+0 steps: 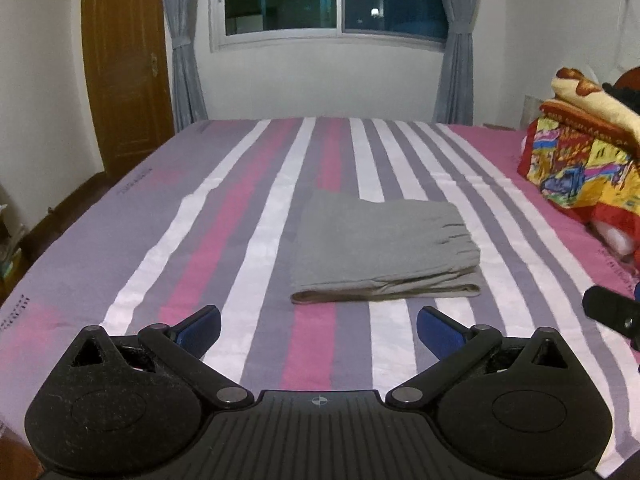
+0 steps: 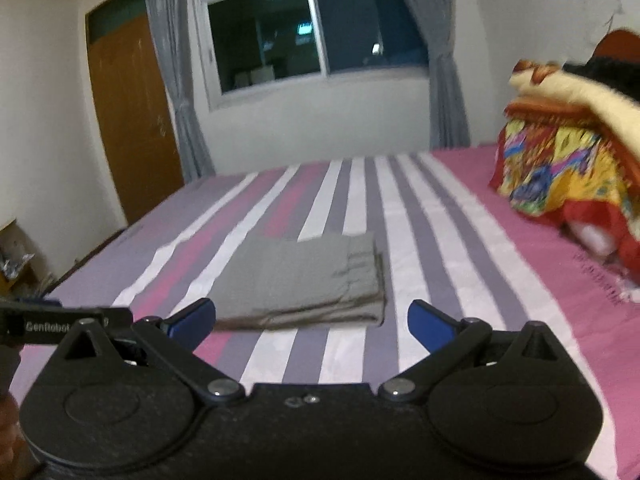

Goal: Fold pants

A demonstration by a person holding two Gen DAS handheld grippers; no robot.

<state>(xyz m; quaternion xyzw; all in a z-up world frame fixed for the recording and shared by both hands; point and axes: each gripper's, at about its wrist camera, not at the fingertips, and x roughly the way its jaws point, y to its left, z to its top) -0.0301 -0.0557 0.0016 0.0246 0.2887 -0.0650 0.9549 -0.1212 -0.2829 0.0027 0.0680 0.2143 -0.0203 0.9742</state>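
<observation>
Grey pants (image 1: 384, 248) lie folded into a compact rectangle on the striped bed (image 1: 248, 224), the gathered waistband at their right end. My left gripper (image 1: 319, 330) hovers open in front of them, nothing between its blue pads. In the right wrist view the same folded pants (image 2: 304, 280) lie just beyond my right gripper (image 2: 312, 322), which is wide open and holds nothing. Both grippers are clear of the cloth. A black part of the right gripper (image 1: 612, 312) shows at the right edge of the left wrist view.
A pile of colourful blankets (image 1: 584, 152) sits on the bed's right side. A wooden door (image 1: 128, 80) stands at the left, and a window (image 1: 336, 0) with grey curtains behind the bed. Boxes (image 2: 16, 272) clutter the floor left of the bed.
</observation>
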